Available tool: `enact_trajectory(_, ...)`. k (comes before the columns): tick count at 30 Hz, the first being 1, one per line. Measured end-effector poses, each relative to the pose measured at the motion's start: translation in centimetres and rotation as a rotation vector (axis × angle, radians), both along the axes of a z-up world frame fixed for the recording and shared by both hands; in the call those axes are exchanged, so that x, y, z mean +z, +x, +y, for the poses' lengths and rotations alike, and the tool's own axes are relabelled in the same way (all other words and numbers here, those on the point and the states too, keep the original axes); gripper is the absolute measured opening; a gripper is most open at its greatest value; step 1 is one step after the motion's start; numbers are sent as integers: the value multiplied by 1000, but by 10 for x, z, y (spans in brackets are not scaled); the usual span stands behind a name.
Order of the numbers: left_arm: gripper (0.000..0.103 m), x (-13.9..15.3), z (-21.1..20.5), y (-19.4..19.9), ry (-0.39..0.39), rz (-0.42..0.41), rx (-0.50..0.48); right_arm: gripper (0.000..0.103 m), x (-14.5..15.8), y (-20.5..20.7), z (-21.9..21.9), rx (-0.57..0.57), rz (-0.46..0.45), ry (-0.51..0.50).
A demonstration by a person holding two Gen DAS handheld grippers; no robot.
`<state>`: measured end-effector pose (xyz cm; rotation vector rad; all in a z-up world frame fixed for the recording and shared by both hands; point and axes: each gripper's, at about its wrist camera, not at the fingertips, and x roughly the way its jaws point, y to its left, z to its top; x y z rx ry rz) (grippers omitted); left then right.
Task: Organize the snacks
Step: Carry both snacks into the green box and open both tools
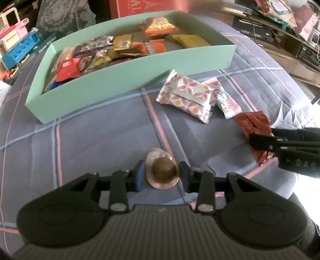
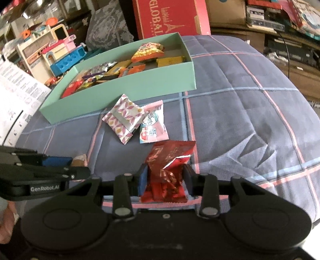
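Observation:
A mint green box (image 1: 128,80) holding several snack packets sits on the plaid blanket; it also shows in the right wrist view (image 2: 124,88). My left gripper (image 1: 162,175) is shut on a small round cookie in a pinkish wrapper (image 1: 163,172), low over the blanket. My right gripper (image 2: 165,177) is shut on a crinkled red foil packet (image 2: 170,160), which also shows in the left wrist view (image 1: 254,124). A pink-patterned packet (image 1: 186,94) and a pink and white packet (image 1: 227,100) lie loose just in front of the box.
The plaid blanket (image 2: 250,112) covers a rounded surface that falls away at the right. A red carton (image 2: 168,18) stands behind the box. Toys (image 2: 60,54) and printed paper (image 2: 18,96) crowd the left; cluttered shelves stand at the far right.

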<state>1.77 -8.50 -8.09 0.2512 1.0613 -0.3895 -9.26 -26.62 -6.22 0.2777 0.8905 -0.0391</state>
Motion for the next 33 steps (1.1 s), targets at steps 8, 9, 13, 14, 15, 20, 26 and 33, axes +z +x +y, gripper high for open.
enact_trajectory(8, 36, 13, 8, 3, -45, -12, 18, 35, 9, -2, -2, -18, -11, 19)
enact_trajectory(9, 36, 15, 8, 4, -52, -14, 19, 35, 11, -2, -4, -24, -16, 23)
enact_trajectory(13, 36, 26, 11, 9, -88, -14, 26, 35, 23, 1, -10, -43, -35, 44)
enact_trajectory(14, 36, 30, 10, 11, -97, -17, 25, 35, 26, 3, -12, -45, -40, 49)
enact_trajectory(15, 36, 34, 9, 13, -105, -23, 23, 35, 31, 6, -14, -46, -48, 54)
enact_trajectory(20, 36, 56, -2, 33, -148, -58, 16, 35, 49, 25, -23, -52, -91, 72)
enact_trajectory(26, 36, 83, -26, 76, -183, -111, 4, 35, 75, 71, -34, -27, -162, 50)
enact_trajectory(33, 36, 86, -59, 133, -213, -100, 11, 35, 85, 137, -52, -15, -178, 89)
